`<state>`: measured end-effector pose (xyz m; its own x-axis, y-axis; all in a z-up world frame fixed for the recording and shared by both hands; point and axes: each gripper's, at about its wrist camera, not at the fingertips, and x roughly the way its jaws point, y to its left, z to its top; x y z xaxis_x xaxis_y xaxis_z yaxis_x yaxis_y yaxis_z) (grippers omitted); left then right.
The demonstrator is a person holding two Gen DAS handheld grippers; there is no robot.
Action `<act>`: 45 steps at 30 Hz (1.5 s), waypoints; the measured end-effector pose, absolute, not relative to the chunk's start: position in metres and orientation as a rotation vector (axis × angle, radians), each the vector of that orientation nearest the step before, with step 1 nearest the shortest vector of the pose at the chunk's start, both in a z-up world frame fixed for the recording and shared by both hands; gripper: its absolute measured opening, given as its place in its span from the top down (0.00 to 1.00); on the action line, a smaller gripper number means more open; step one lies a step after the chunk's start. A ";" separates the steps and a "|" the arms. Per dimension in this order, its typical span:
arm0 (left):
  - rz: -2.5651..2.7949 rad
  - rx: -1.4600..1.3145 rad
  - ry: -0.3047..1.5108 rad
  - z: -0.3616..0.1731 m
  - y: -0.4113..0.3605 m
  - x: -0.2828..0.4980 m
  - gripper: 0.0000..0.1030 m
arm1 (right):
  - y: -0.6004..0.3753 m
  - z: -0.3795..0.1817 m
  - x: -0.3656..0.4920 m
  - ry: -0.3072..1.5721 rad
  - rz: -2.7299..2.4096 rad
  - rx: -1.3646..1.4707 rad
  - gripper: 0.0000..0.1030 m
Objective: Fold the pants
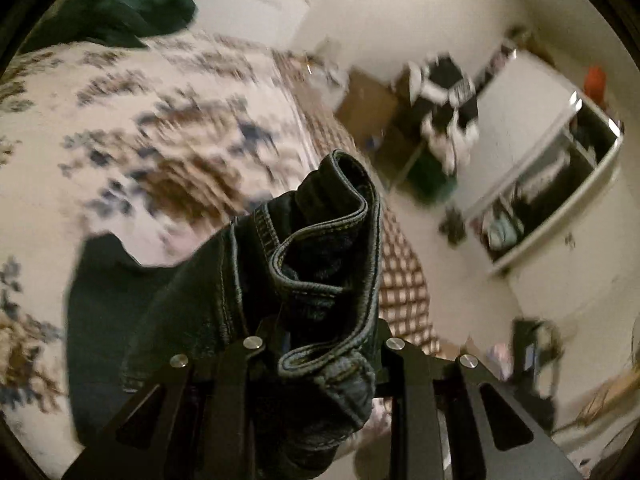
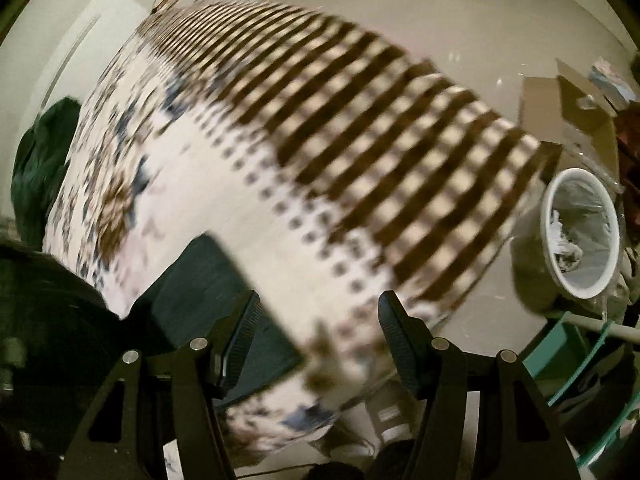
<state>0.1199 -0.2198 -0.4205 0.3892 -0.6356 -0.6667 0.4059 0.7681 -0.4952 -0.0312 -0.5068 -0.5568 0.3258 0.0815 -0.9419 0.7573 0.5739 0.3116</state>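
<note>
Dark denim pants (image 1: 304, 264) are bunched between the jaws of my left gripper (image 1: 320, 344), which is shut on a hemmed end and holds it above the bed (image 1: 168, 128). The rest of the pants hangs down to the left onto the floral bedspread. In the right wrist view my right gripper (image 2: 316, 332) is open and empty above the bed (image 2: 280, 168). A flat dark part of the pants (image 2: 224, 304) lies on the bedspread behind its left finger (image 2: 236, 340).
A dark green garment (image 1: 120, 8) lies at the far end of the bed; it also shows in the right wrist view (image 2: 36, 168). A white waste bin (image 2: 580, 232) and cardboard boxes (image 2: 568, 108) stand on the floor beside the bed. A mirror (image 1: 560, 184) leans on the wall.
</note>
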 end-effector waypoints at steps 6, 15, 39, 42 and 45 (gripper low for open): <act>-0.672 -0.145 1.056 -0.453 -0.270 0.109 0.80 | -0.537 -0.567 -0.041 1.174 -0.570 0.871 0.38; -0.608 -0.047 1.199 -0.473 -0.292 0.111 0.74 | -0.550 -0.573 -0.048 1.195 -0.568 0.872 0.38; -0.161 -0.200 1.350 -0.501 -0.066 0.195 0.11 | -0.489 -0.615 0.048 1.234 -0.099 1.053 0.62; -0.173 -0.219 1.365 -0.507 -0.065 0.201 0.11 | -0.477 -0.588 0.050 1.227 -0.146 0.940 0.93; -0.193 -0.264 1.379 -0.514 -0.072 0.215 0.11 | -0.478 -0.558 0.047 1.207 -0.180 0.877 0.95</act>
<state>0.2147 -0.0719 -0.5142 0.1822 -0.2882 -0.9401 -0.0189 0.9549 -0.2964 0.0473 -0.4777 -0.5575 0.3852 0.3173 -0.8665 0.5563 0.6693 0.4924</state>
